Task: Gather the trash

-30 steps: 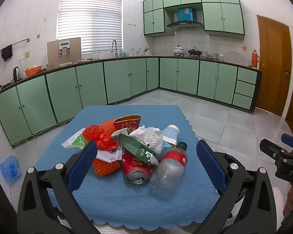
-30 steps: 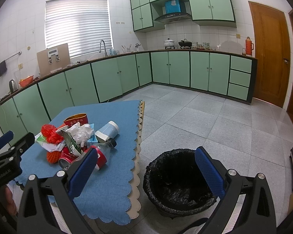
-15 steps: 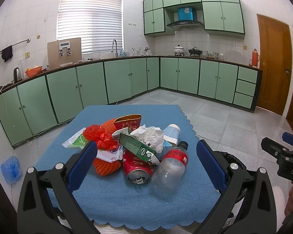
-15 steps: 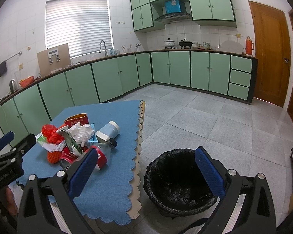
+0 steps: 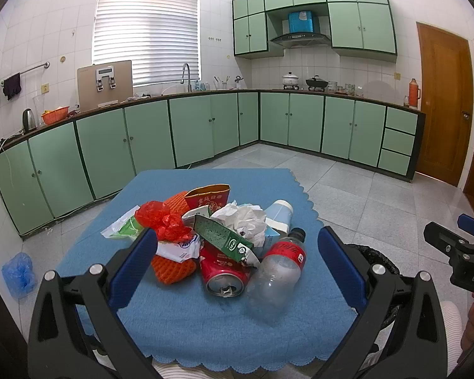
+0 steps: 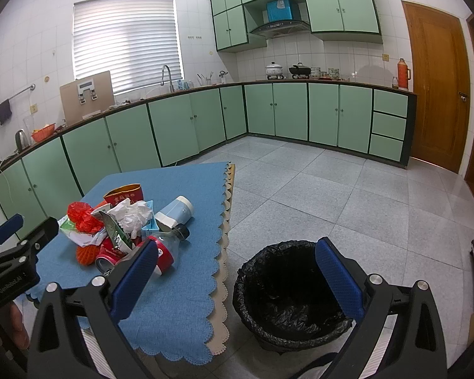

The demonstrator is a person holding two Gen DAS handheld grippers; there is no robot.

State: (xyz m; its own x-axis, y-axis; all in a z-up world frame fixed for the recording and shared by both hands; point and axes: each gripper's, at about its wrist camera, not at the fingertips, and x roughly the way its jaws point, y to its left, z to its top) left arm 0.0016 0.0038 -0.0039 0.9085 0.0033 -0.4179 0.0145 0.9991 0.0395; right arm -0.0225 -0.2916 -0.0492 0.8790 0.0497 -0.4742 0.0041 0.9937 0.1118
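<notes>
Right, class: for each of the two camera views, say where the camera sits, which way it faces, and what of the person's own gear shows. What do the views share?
Left wrist: rides the left tool, faces the trash pile on the blue table; the right tool shows at its right edge.
Right wrist: rides the right tool, faces the black-lined bin on the floor; the left tool shows at its left edge.
Shared: pile, table, bin, green cabinets.

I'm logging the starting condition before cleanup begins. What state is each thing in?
left gripper: open, empty
right gripper: open, empty
plastic bottle: capped, lying down
red can: opened, on its side
trash bin: bag-lined, open
tissue: crumpled
</notes>
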